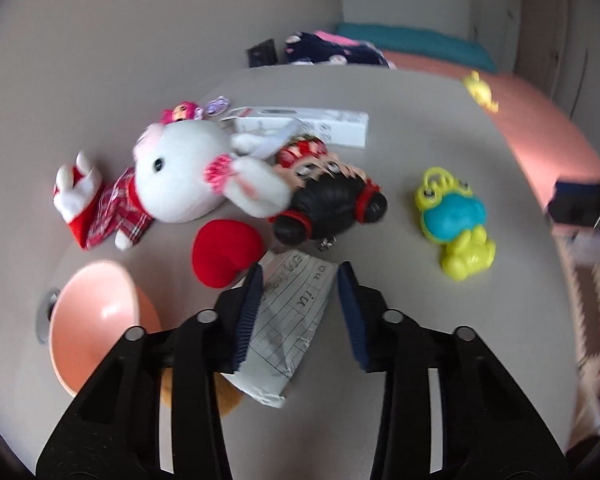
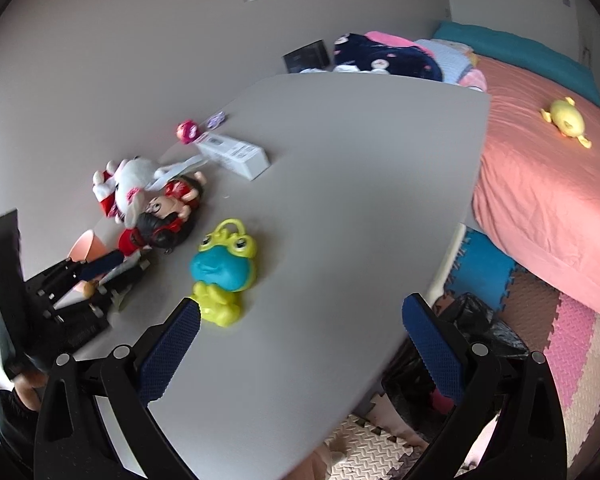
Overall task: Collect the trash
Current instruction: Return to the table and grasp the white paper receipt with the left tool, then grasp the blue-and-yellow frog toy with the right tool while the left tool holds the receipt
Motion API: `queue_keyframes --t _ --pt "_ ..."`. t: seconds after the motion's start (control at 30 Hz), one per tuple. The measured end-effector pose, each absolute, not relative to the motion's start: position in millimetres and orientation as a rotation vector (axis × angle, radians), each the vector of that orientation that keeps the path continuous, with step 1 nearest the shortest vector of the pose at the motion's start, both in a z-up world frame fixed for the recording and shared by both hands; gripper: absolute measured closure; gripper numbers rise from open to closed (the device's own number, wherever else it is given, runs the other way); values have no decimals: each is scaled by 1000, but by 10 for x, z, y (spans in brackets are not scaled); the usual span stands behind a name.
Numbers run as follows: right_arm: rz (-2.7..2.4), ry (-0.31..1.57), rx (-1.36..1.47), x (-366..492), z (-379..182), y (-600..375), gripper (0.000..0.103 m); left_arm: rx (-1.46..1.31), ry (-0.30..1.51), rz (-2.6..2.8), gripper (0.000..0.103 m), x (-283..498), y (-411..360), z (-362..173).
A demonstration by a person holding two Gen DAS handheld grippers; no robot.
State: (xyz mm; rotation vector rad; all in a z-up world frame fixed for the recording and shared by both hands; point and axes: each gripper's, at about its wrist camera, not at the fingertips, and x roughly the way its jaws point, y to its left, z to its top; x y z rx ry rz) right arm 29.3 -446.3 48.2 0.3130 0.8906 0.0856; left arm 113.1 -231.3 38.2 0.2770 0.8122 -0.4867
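red plush heart (image 1: 226, 251) touching paper scrap (image 1: 290, 320), peach bowl (image 1: 94, 316) beside

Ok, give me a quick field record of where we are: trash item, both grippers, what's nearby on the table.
trash item: crumpled lined paper, lying on the grey table
left gripper: straddles the paper, left pad against its edge, gap on the right side; not clamped
right gripper: wide open, empty, over bare table
nearest toys: red plush heart, dark-haired doll, white plush cat
also on table: pink bowl, frog toy, white box
floor right of table: black bag
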Motion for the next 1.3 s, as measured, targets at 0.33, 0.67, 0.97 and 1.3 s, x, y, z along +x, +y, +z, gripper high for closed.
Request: queue_keyframes --t 0.33,0.67,0.97,1.3 --pt "78 892 138 577 347 -3851 9 175 843 -477 92 1050 -1993 321" --pt "-6 895 54 736 220 -3664 47 200 875 -439 89 1102 -1810 235" --pt "17 868 104 638 281 -3783 47 157 872 -422 94 1078 -1735 240" --pt "62 800 162 425 558 -3913 47 -77 880 -480 103 1022 -1498 666"
